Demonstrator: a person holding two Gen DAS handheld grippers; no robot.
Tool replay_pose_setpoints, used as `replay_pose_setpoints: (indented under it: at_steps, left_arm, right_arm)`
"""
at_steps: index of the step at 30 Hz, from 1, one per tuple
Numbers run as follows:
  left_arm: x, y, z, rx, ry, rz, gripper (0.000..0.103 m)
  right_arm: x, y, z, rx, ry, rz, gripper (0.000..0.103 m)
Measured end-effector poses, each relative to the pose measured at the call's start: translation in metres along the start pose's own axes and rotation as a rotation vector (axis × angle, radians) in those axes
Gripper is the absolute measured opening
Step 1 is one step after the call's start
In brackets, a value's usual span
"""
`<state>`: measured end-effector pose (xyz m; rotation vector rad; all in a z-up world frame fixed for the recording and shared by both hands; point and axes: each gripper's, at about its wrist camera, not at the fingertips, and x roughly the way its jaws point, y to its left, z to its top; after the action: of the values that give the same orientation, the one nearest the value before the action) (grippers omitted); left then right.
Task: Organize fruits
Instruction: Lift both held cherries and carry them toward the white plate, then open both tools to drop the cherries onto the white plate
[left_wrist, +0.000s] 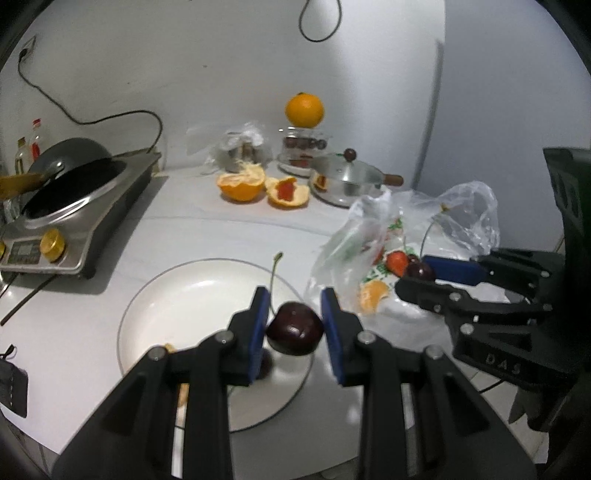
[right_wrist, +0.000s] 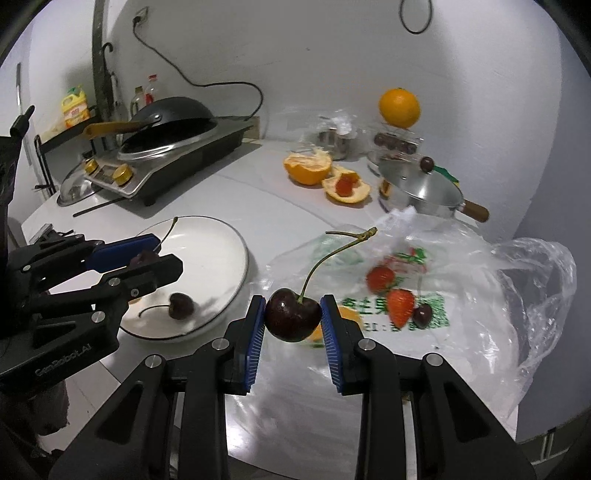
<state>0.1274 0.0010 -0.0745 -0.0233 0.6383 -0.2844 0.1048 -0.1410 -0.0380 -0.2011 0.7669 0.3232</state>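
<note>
My left gripper (left_wrist: 294, 312) is shut on a dark cherry (left_wrist: 294, 328) and holds it above the white plate (left_wrist: 162, 295). In the right wrist view the left gripper (right_wrist: 147, 254) is over the plate (right_wrist: 221, 258), where another cherry (right_wrist: 181, 305) lies. My right gripper (right_wrist: 292, 314) is shut on a dark cherry (right_wrist: 292, 314) with a long stem, above the plastic bag (right_wrist: 461, 280). It shows in the left wrist view (left_wrist: 415, 271) over the bag (left_wrist: 369, 229). Two strawberries (right_wrist: 400, 304) and a cherry (right_wrist: 422, 315) lie on the bag.
Peeled orange halves (right_wrist: 308, 168) lie mid-table. A lidded steel pot (right_wrist: 421, 190) stands at the back right. A whole orange (right_wrist: 399, 107) sits on a glass jar (right_wrist: 395, 144). An induction cooker with a black wok (right_wrist: 166, 147) stands at the back left.
</note>
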Motion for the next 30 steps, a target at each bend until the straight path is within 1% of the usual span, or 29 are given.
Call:
replay_pose_setpoints:
  at_steps: [13,24,30]
  left_arm:
    - [-0.01,0.045,-0.007,-0.057,-0.016,0.031,0.03]
    - [-0.013,0.083,-0.012,-0.084,-0.01,0.082,0.03]
    - [-0.008,0.096,-0.013,-0.091,0.003,0.096,0.03]
  right_arm:
    - [0.015,0.044,0.01,-0.061,0.026,0.016,0.032]
    - [0.033,0.07,0.017,-0.079,0.042,0.044,0.032]
    - [0.045,0.078,0.021,-0.082,0.049,0.059,0.032]
